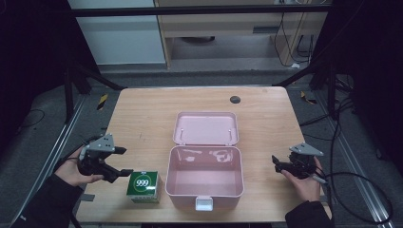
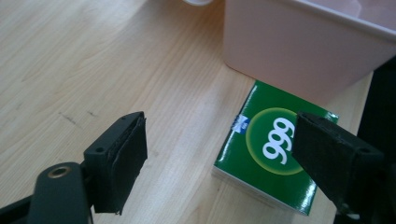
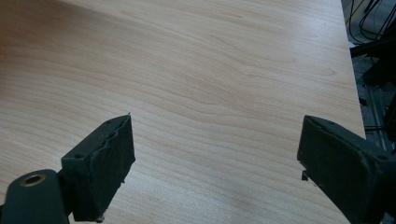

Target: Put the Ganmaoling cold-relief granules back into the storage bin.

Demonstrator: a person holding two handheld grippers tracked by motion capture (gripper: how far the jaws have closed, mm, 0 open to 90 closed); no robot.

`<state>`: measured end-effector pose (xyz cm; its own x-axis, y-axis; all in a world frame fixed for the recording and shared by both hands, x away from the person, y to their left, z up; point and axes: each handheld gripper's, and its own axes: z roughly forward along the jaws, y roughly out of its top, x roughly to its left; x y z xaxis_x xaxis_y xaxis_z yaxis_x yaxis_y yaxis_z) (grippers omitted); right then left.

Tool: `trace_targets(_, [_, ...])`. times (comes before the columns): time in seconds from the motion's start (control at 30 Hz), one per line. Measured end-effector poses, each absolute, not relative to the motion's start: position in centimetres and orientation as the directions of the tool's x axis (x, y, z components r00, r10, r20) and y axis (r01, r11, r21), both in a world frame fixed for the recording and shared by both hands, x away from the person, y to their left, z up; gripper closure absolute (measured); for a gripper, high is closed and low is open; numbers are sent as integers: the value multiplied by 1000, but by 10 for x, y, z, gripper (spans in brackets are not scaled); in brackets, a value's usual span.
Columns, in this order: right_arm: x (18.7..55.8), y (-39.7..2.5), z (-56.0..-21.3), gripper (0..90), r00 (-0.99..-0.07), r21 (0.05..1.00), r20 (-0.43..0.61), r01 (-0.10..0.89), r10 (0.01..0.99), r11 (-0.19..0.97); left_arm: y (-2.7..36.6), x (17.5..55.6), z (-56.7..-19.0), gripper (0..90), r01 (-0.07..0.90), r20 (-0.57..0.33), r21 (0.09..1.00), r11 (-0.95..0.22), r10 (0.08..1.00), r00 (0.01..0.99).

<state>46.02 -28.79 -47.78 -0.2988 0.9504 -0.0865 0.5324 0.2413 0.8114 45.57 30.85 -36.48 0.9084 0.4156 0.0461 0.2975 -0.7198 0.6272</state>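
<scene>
A green carton marked 999 [image 1: 144, 186] lies flat near the table's front edge, just left of an open pink box [image 1: 205, 178] whose lid [image 1: 206, 128] is folded back. My left gripper [image 1: 124, 161] hovers open just left of the carton, jaws pointing right. In the left gripper view the carton [image 2: 275, 154] lies ahead between the jaws and toward the right one, with the pink box wall [image 2: 299, 51] beyond it; the left gripper [image 2: 219, 149] holds nothing. To the right of the pink box, my right gripper [image 1: 275, 163] is open over bare wood, as the right gripper [image 3: 215, 149] view confirms.
The wooden table [image 1: 142, 114] has a small black round grommet [image 1: 235, 99] near its far edge. The pink box looks empty inside and has a white latch [image 1: 204, 204] at its front. Cables trail off the table's right side [image 1: 361, 190].
</scene>
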Motion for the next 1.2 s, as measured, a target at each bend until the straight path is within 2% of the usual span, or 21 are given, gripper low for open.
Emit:
trace_targets(0.57, [462, -288, -480, 71, -320, 799, -110, 534, 941, 275, 282, 446, -375, 101, 171, 76, 497, -851, 238, 968])
trace_targets(1.2, [462, -286, -483, 58, -332, 787, -118, 544, 936, 292, 258, 442, -389, 64, 99, 74, 405, -909, 140, 987])
